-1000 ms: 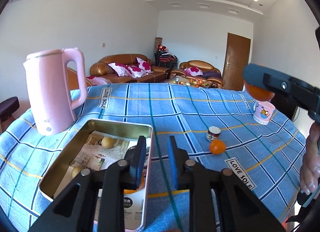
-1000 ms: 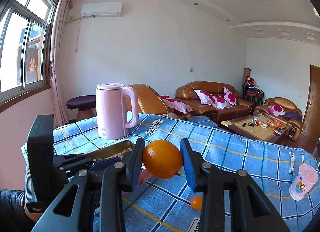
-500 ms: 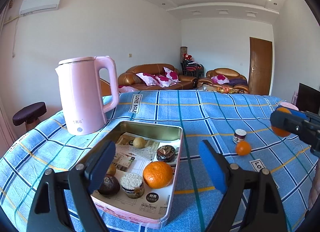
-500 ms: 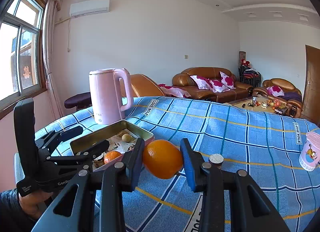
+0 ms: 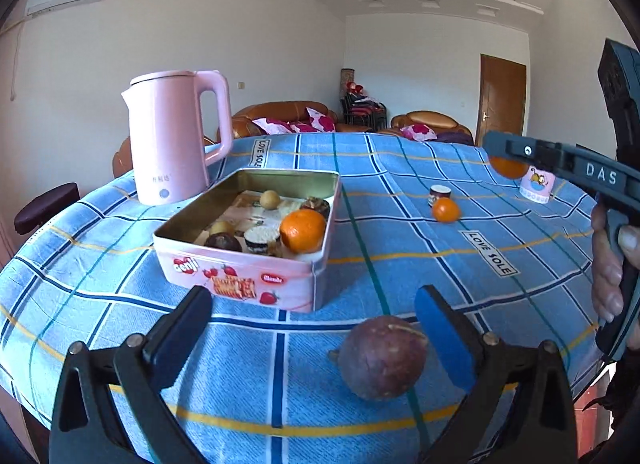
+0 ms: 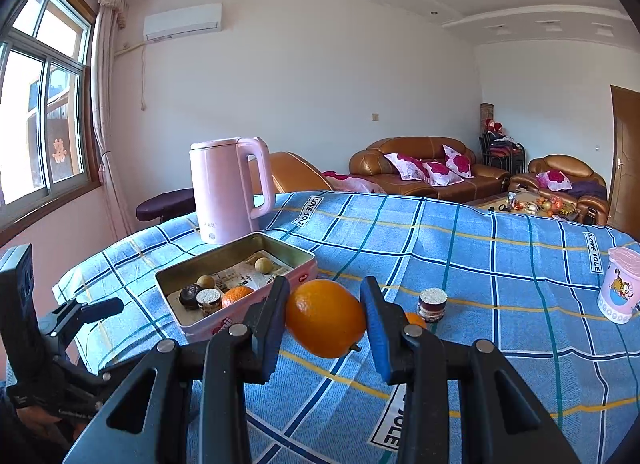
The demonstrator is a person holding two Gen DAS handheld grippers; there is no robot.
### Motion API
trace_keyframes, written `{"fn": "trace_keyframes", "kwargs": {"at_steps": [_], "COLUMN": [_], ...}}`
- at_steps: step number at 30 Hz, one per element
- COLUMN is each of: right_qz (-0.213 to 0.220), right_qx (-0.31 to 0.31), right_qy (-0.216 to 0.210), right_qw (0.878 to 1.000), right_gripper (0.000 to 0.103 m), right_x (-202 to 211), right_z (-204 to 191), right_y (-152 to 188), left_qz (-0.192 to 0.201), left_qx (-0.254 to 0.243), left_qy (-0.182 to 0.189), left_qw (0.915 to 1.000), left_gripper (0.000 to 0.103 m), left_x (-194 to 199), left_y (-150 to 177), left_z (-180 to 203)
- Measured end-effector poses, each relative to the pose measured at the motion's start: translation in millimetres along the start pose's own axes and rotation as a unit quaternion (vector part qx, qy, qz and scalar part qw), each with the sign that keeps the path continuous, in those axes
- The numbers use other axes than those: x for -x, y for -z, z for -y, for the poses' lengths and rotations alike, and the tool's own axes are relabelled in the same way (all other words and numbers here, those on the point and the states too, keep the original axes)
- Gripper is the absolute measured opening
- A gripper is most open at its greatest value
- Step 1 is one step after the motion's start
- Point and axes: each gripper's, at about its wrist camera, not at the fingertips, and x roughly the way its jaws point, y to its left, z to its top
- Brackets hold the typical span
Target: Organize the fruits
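The left gripper (image 5: 312,328), jaws opening wide, frames a purple passion fruit (image 5: 382,358) on the blue checked cloth (image 5: 400,191) just in front of the pink tin (image 5: 240,280); the right gripper (image 6: 324,320) clamps an orange (image 6: 325,318) above the table. Nudged by 1 pad, the round fruit could roll toward the near edge. The cloth reads "LOVE SOLE", the tin "Monde", the right tool "DAS".

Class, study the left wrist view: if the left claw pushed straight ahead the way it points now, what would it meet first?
Most likely the purple passion fruit on the blue checked tablecloth: it lies just ahead of the left claw, whose jaws are opening, nearer the right pad. The pink tin sits farther back, though depth is uncertain.
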Motion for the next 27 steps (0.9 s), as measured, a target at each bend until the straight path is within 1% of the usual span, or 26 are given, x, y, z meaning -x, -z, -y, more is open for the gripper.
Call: {"fn": "trace_keyframes", "kwargs": {"at_steps": [2,4,6,7,8,9,11,13,17,22,24,27], "right_qz": [0.000,0.001,-0.002,-0.004,-0.005,-0.007,-0.009,-0.008,-0.006,-0.001,-0.002,-0.003], "right_qx": [0.002,-0.002,-0.006,-0.005,-0.003,-0.001,0.004,0.010,0.019,0.040,0.047,0.055], "right_qy": [0.000,0.000,-0.002,-0.003,-0.003,-0.004,-0.008,-0.012,-0.031,-0.047,-0.055,-0.067], "right_qw": [1.000,1.000,1.000,1.000,1.000,1.000,1.000,1.000,0.999,0.998,0.997,0.996], "right_gripper": [0.039,0.039,0.039,0.039,0.039,0.039,0.039,0.039,0.039,0.039,0.039,0.039], "right_x": [1.4,2.5,0.5,-1.1,-2.0,-2.8,-4.8,-6.2,-11.9,-21.8,-27.9,-38.8], "right_z": [-0.3,1.9,3.6,3.1,2.3,0.8,-3.2,-8.1,-17.5,-35.2,-43.6,-55.8], "right_y": [-0.3,-0.4,-0.4,-0.3,0.1,-0.1,-1.9,-5.5,-21.1,-46.2,-56.6,-70.9], "left_qz": [-0.014,-0.032,-0.050,-0.053,-0.051,-0.049,-0.049,-0.035,0.004,0.035,0.040,0.035], "left_qx": [-0.004,-0.011,-0.015,-0.019,-0.026,-0.031,-0.024,-0.014,-0.008,0.002,0.013,0.039], "left_qy": [0.010,0.026,0.061,0.079,0.083,0.076,0.082,0.076,0.051,0.016,0.008,0.007], "left_qw": [0.9999,0.9991,0.9968,0.9953,0.9949,0.9954,0.9951,0.9964,0.9987,0.9993,0.9991,0.9986], "left_gripper": [0.102,0.088,0.062,0.054,0.050,0.050,0.050,0.050,0.050,0.050,0.050,0.050], "left_x": [-7.3,-14.9,-18.2,-18.6,-17.3,-16.9,-16.5,-12.2,-1.8,-2.2,-8.8,-24.9], "left_y": [4.1,9.6,14.4,15.1,16.0,15.8,13.6,5.7,-21.7,-58.3,-72.0,-91.3], "left_z": [6.0,12.0,17.4,20.3,23.8,25.8,22.4,14.1,-8.1,-41.3,-56.1,-79.5]}}
